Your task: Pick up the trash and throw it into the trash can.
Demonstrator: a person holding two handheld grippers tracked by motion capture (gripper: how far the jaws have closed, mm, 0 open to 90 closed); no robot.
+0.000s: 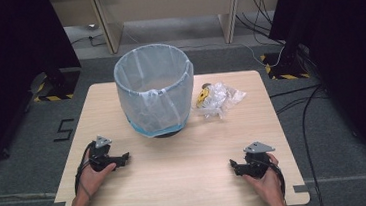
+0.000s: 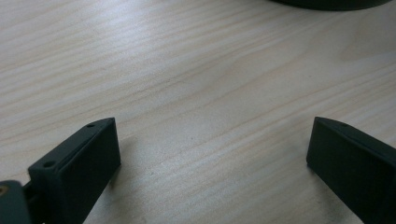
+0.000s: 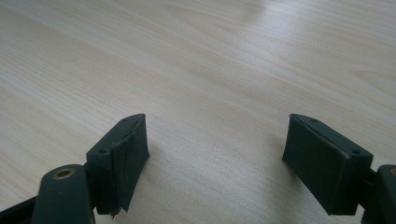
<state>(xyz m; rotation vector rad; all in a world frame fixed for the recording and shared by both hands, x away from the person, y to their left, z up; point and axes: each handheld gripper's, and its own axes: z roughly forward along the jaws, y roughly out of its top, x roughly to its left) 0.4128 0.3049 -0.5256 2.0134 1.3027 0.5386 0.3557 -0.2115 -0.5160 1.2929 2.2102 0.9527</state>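
Left gripper [image 2: 212,154] and right gripper [image 3: 215,154] rest wide apart, empty, on the table [image 1: 186,168]

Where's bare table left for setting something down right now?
Free: the wide front strip between the left gripper and right gripper, and the far-left corner beside the lined bin. Crowded: the far middle, where the bin and the crumpled plastic bag sit close together.

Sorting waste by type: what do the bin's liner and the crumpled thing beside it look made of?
The bin liner looks like thin, translucent plastic film: pale, wrinkled, folded over the rim. The crumpled wrapper seems clear glossy plastic, creased and glinting, with something yellow inside.
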